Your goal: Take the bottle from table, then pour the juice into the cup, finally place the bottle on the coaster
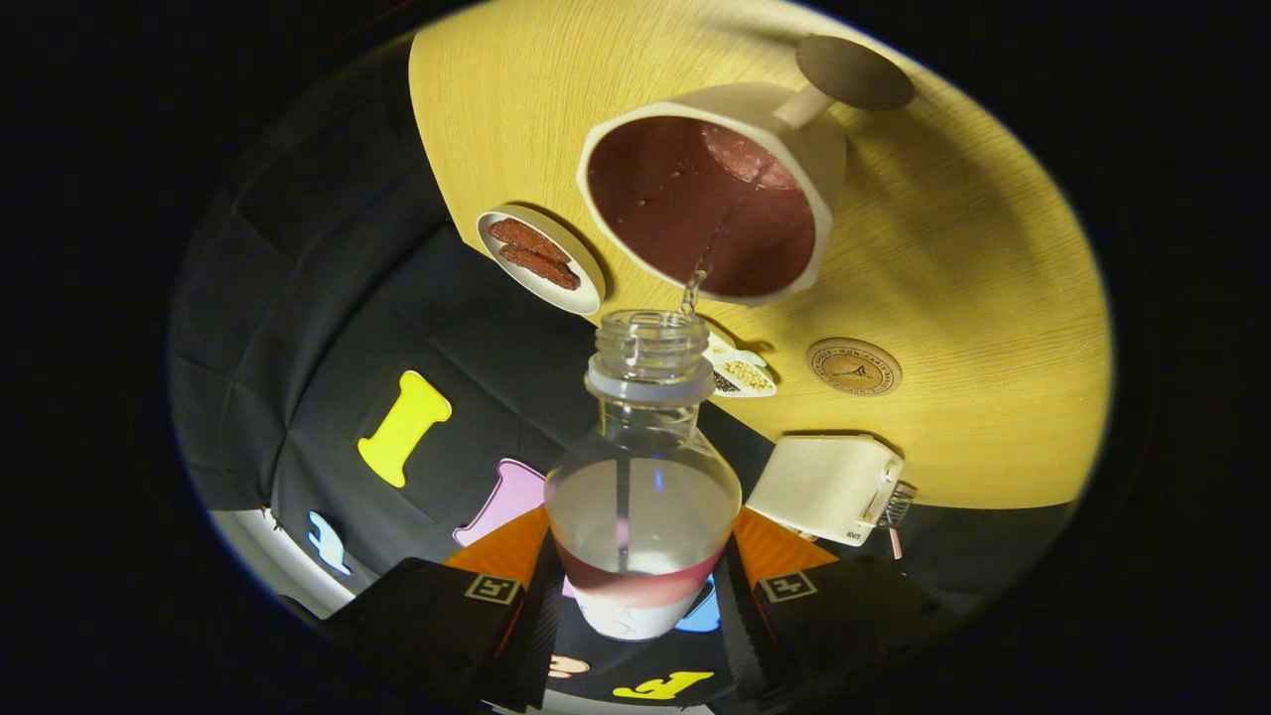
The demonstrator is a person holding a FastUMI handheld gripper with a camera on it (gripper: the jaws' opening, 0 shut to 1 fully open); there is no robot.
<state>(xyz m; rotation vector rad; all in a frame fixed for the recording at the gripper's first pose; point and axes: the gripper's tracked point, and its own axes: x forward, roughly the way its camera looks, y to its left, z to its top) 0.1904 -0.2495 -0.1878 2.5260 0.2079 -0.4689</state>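
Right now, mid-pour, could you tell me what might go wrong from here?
1. The stream leaves the bottle mouth right at the near rim of the cup; a slight pull-back could spill onto the table.
2. The gripper holds the bottle low on its body, so it could slip while tilted.
3. The coaster lies beside the cup and small dish; drips may wet them.

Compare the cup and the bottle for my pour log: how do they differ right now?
The bottle is clear plastic, held between the claw fingers; the cup is opaque white with a dark reddish inside and rests on the wooden table. The bottle has a narrow threaded neck; the cup has a wide mouth and a handle. A thin stream runs from bottle to cup. Both are uncapped and open.
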